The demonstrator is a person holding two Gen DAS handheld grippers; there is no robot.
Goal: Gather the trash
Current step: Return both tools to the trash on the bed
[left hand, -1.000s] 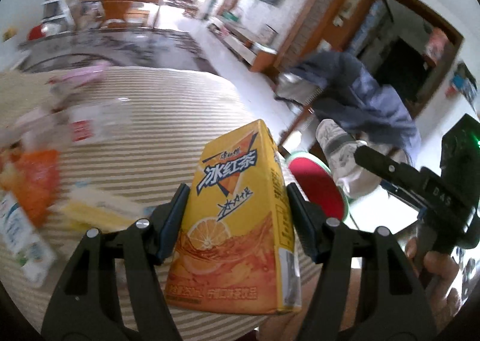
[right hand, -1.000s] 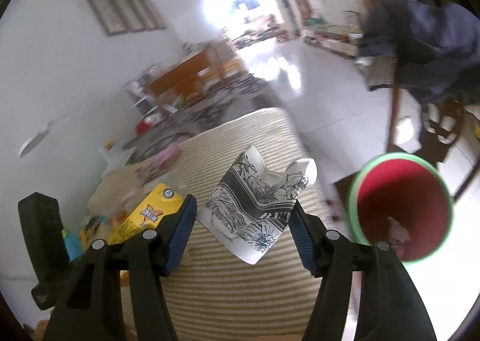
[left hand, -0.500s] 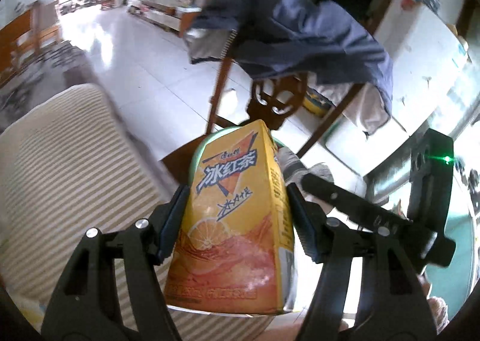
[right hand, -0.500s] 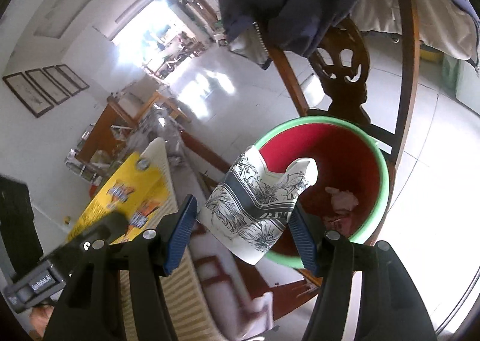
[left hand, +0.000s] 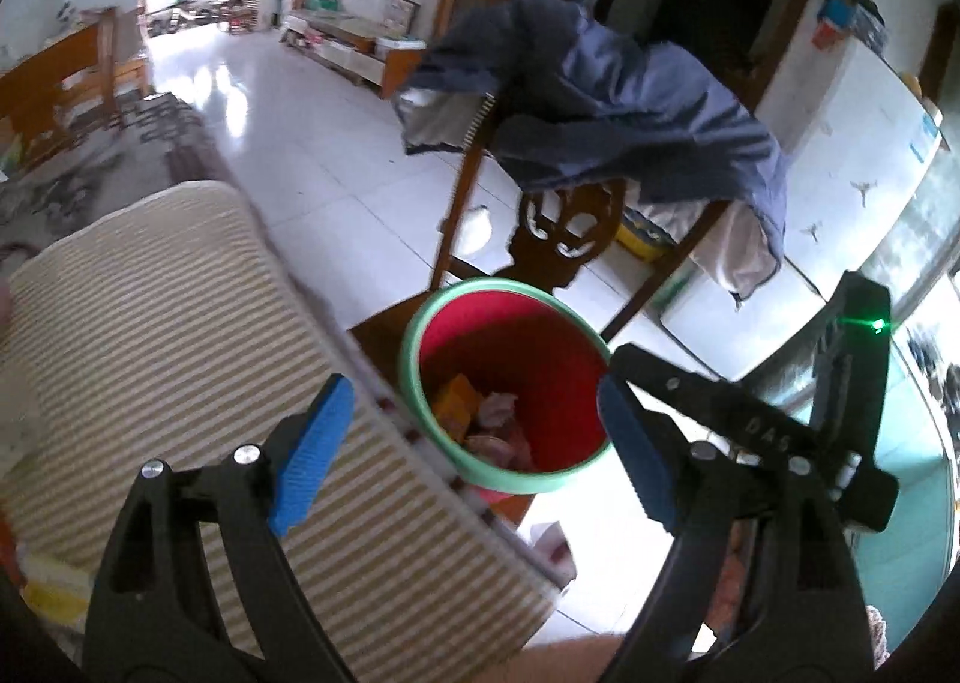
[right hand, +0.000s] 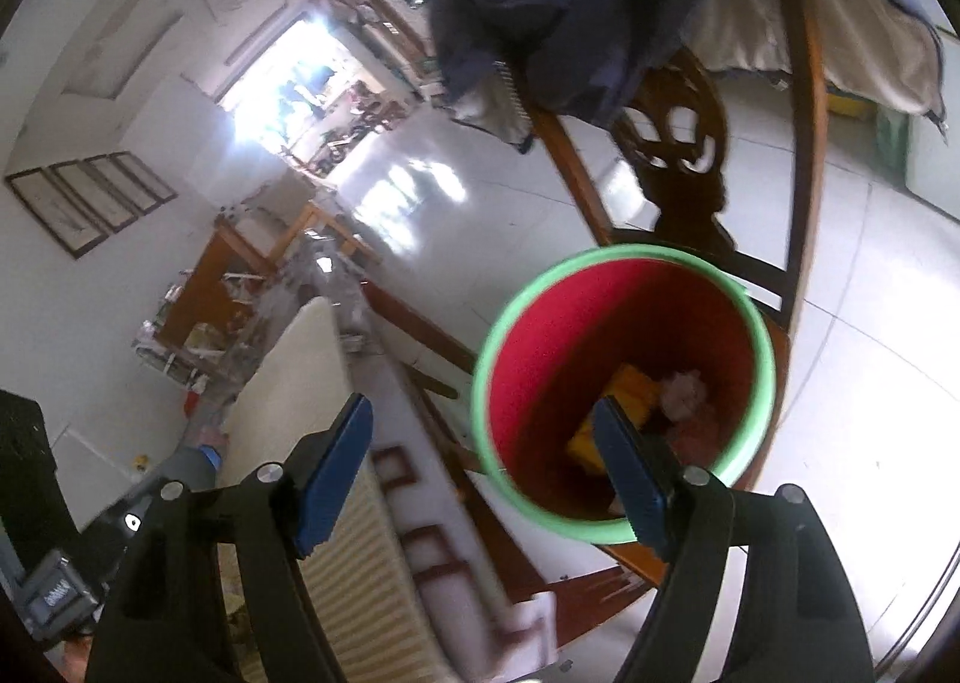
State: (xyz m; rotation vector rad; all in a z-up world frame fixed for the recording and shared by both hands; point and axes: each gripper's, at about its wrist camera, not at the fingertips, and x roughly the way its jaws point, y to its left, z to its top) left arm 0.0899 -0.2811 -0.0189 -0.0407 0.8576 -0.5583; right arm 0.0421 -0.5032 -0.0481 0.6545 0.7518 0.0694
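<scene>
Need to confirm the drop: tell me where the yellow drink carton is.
In both wrist views the yellow drink carton lies inside the red bin, beside crumpled pinkish trash.

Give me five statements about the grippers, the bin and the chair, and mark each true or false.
1. The left gripper is open and holds nothing. True.
2. The right gripper grips a patterned paper cup. False: it is open and empty.
3. An orange carton lies inside the red bin. True.
4. The bin has a blue rim. False: the rim is green.
5. A blue jacket hangs over the wooden chair. True.
</scene>
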